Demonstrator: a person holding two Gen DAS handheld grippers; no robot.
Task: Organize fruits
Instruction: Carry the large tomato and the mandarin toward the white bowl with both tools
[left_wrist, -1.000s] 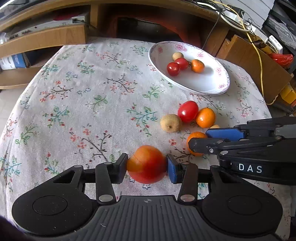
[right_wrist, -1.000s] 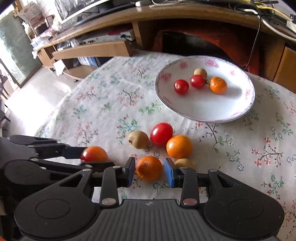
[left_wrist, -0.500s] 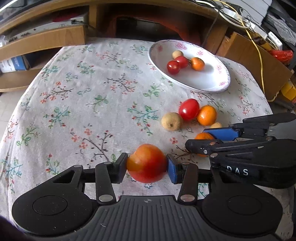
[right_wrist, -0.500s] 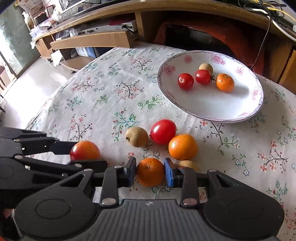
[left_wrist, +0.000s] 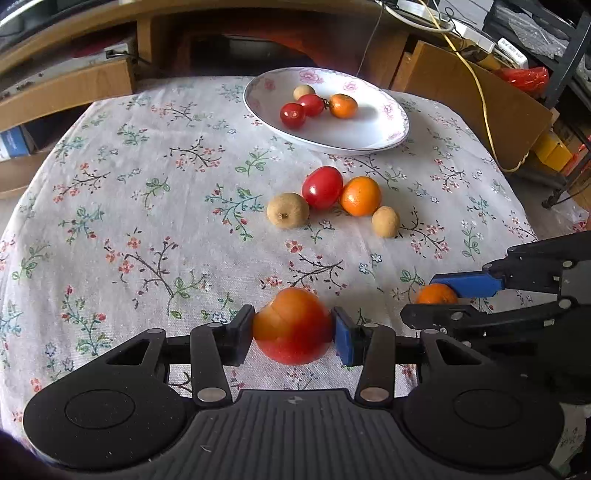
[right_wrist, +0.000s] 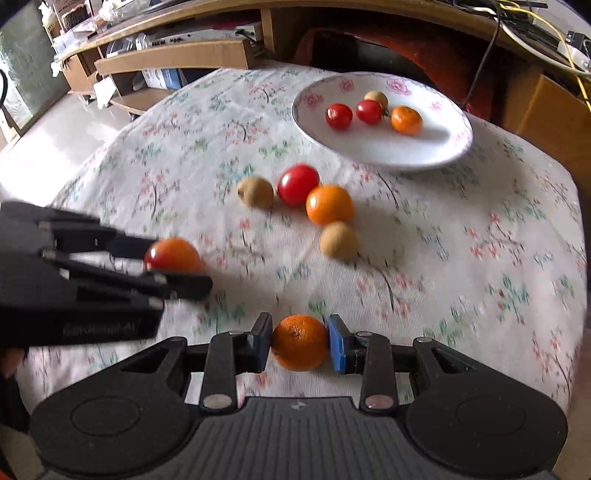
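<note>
A floral-printed white tablecloth (left_wrist: 155, 192) covers the table, with a white oval flower-rimmed plate (left_wrist: 373, 129) at its far side. The left gripper (left_wrist: 293, 330) is clamped around a red-orange round tomato (left_wrist: 293, 326). The right gripper (right_wrist: 300, 343) pinches a small orange mandarin (right_wrist: 300, 348). Both fruits are near the table's front edge.

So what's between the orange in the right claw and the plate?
In the right wrist view: a loose orange and brown fruit on the cloth, before the plate.
</note>
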